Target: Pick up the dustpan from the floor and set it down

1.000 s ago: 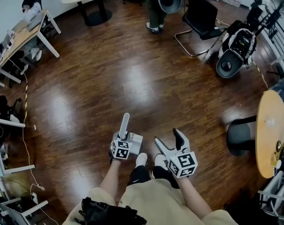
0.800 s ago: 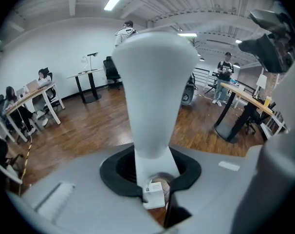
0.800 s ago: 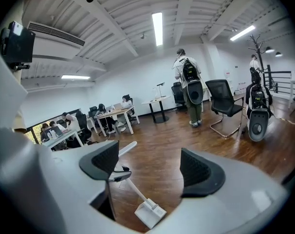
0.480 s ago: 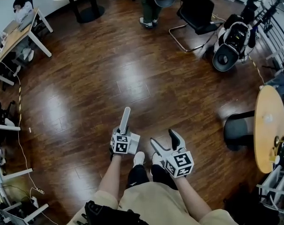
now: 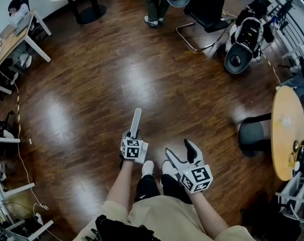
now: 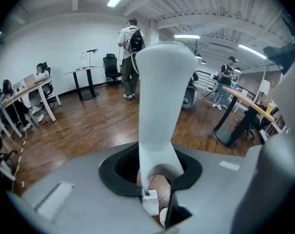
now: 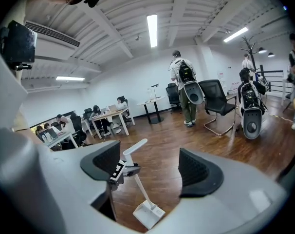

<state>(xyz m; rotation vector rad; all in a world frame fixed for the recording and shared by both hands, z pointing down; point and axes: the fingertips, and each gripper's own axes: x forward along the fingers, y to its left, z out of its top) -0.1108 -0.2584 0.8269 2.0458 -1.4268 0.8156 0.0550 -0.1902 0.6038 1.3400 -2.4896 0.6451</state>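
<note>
White plastic is filling the middle of the left gripper view, where the dustpan (image 6: 162, 96) handle is rising so close up that it is blocking much of the room behind it. Only a small pale corner of the pan is showing through the gap beneath the jaws. In the head view the pan is lying hidden under the left tool (image 5: 132, 137) and the person's forearm (image 5: 119, 185), so just the upper handle is sticking out toward the top of the frame, over the dark wooden floor (image 5: 102, 84). The right gripper view is giving the whole thing: the pan is sitting low in the frame near the bottom edge, the thin shaft is slanting up and to the left, and the left tool is clamping it high up, just under the grip end. Whether the pan is touching the floor or hanging just above it is hard to make out. The left tool's jaws are pressing together on the handle. The right tool (image 5: 178, 149) is hovering just beside it, lower right of centre in the head view, clear of the dustpan. Its jaws have just been closing a little yet are standing apart, gripping nothing.
</note>
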